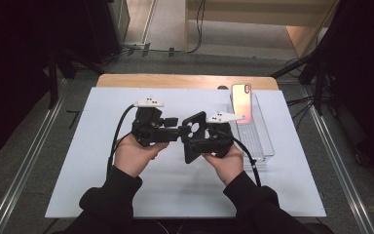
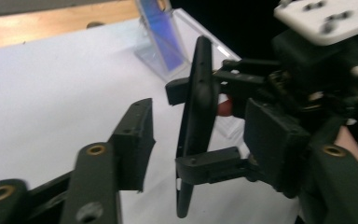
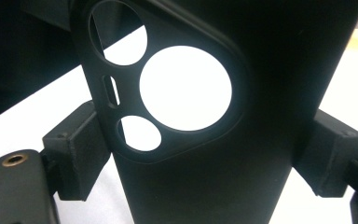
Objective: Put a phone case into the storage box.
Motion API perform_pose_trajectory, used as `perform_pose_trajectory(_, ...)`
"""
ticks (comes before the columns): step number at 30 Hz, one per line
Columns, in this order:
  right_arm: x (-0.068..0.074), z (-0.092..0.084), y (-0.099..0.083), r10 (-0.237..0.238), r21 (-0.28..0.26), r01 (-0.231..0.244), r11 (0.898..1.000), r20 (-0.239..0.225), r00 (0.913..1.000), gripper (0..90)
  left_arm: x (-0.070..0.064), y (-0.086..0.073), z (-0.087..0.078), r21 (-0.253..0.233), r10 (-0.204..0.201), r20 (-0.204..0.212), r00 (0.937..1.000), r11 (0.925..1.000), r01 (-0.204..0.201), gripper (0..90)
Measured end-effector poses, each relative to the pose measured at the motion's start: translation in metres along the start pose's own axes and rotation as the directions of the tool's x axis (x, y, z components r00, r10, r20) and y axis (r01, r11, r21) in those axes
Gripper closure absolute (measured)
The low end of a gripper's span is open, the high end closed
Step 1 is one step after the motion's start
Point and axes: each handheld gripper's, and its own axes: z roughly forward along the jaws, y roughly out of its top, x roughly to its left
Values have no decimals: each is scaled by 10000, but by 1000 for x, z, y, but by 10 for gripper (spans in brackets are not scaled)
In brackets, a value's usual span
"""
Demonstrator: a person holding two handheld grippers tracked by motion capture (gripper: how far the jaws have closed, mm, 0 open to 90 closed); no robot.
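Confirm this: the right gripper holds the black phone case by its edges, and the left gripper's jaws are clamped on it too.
Not quite. The right gripper does hold the black phone case by its edges, but the left gripper stands open, its jaws apart on either side of the case, as the left gripper view shows.

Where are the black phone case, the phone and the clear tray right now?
black phone case (image 3: 205, 177), right gripper view, on its flat back below the camera cutouts.
phone (image 1: 243, 103), high view, on its shiny back.
clear tray (image 1: 264, 146), high view, on its right wall.
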Motion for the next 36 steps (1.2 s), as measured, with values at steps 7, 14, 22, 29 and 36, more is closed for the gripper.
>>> perform_pose_trajectory(7,-9,-2,0,14,148,-17,9999,199,9998,127,-1,0,-12,-114,439,264,9987,9990,-436,344)
perform_pose_trajectory(14,-18,-12,4,-103,140,103,9998,41,9999,127,9,-15,-15,25,728,594,9956,9973,-731,314)
perform_pose_trajectory(22,-29,-28,10,-134,79,138,9999,-467,9988,127,36,-48,-9,167,800,1061,9911,9965,-822,315)
perform_pose_trajectory(29,-34,-36,14,-298,150,309,9994,-640,9975,126,45,-70,-5,794,1137,692,9911,9897,-1191,314)
perform_pose_trajectory(36,-38,-45,18,-276,283,304,9991,-945,9951,125,50,-91,-9,807,935,736,9929,9918,-993,313)
